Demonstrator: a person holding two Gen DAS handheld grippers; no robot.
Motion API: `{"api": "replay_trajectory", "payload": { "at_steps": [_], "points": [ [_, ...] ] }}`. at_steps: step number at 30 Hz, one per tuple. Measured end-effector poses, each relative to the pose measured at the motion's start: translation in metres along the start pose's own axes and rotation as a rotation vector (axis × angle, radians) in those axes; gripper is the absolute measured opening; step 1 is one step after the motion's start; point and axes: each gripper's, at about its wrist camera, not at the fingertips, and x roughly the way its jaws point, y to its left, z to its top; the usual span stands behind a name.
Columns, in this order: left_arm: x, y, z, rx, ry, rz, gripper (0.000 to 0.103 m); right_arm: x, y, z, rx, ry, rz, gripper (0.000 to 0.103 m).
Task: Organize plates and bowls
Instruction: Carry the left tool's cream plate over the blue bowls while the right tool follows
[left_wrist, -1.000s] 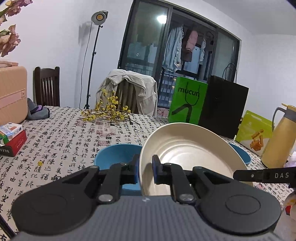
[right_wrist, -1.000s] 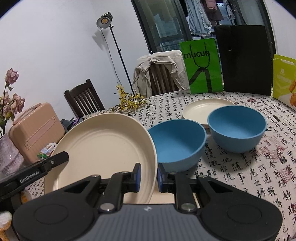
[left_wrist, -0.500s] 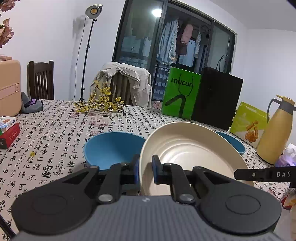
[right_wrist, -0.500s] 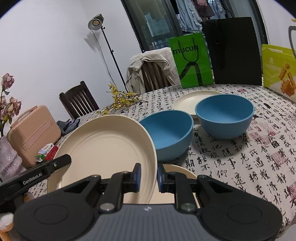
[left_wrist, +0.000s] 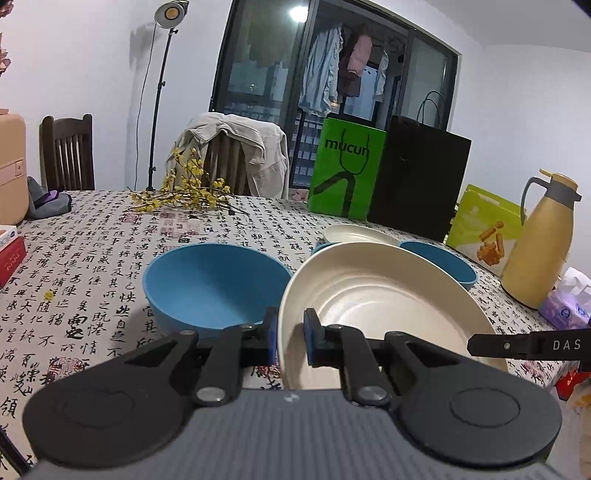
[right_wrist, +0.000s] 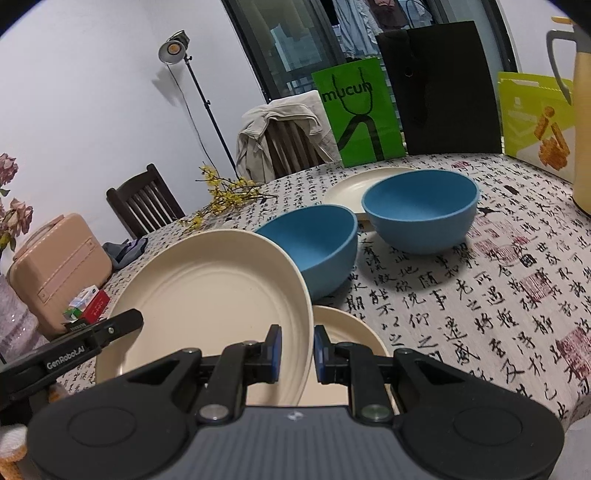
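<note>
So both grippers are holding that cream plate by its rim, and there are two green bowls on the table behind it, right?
Nearly. The left gripper and right gripper do both clamp the cream plate by its rim, but the two bowls behind it are blue, not green, as the right wrist view shows.

I am working in a home dining room: a jacket (left_wrist: 236, 147) is hanging over a chair, laundry (left_wrist: 332, 81) is drying behind glass doors, shopping bags (left_wrist: 345, 170) are standing on the table (left_wrist: 92, 251).
</note>
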Motion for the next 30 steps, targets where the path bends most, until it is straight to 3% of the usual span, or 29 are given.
{"api": "replay_trajectory", "payload": {
  "at_steps": [30],
  "points": [
    [0.022, -0.020, -0.024, 0.042, 0.111, -0.038, 0.014, -0.002, -0.034, -0.021, 0.069, 0.034, -0.039, 0.019]
  ]
}}
